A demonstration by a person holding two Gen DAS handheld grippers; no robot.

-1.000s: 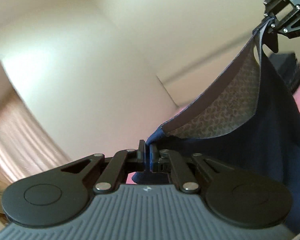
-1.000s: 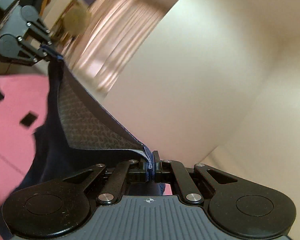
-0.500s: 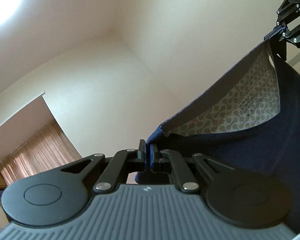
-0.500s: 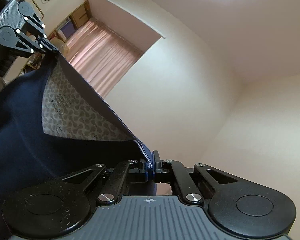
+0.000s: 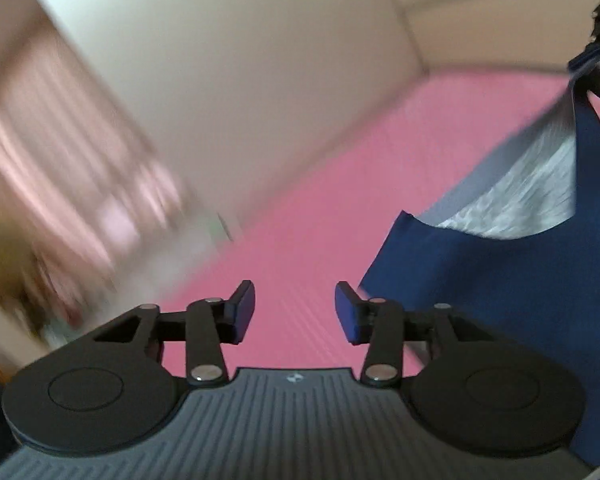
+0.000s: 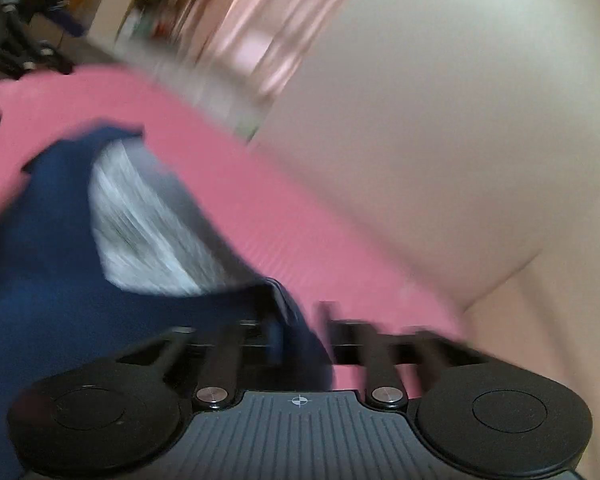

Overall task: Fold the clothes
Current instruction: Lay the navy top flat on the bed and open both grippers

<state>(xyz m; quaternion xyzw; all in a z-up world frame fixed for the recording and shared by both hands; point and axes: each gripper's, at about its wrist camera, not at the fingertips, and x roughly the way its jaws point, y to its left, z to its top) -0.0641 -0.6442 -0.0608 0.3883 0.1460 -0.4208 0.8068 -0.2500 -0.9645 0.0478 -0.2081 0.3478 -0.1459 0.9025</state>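
A navy garment (image 5: 500, 280) with a grey patterned lining (image 5: 528, 204) hangs low over the pink mat (image 5: 320, 208). My left gripper (image 5: 295, 308) is open with only mat between its blue pads, and the garment's corner sits just to its right. In the right wrist view, which is blurred, the same garment (image 6: 40, 280) spreads to the left. My right gripper (image 6: 300, 328) has its fingers apart, and a fold of navy cloth still lies across the gap. The right gripper (image 5: 592, 56) appears at the top right of the left wrist view, with cloth hanging below it.
Cream walls (image 5: 260, 60) border the pink mat on the far side. Pink curtains (image 6: 268, 20) and cluttered shelves (image 6: 160, 4) stand beyond the mat's end. Dark equipment (image 6: 16, 40) shows at the upper left of the right wrist view.
Both grippers swung down from facing the ceiling toward the mat. The left gripper opened and let go of the garment's corner. The right gripper's fingers have parted.
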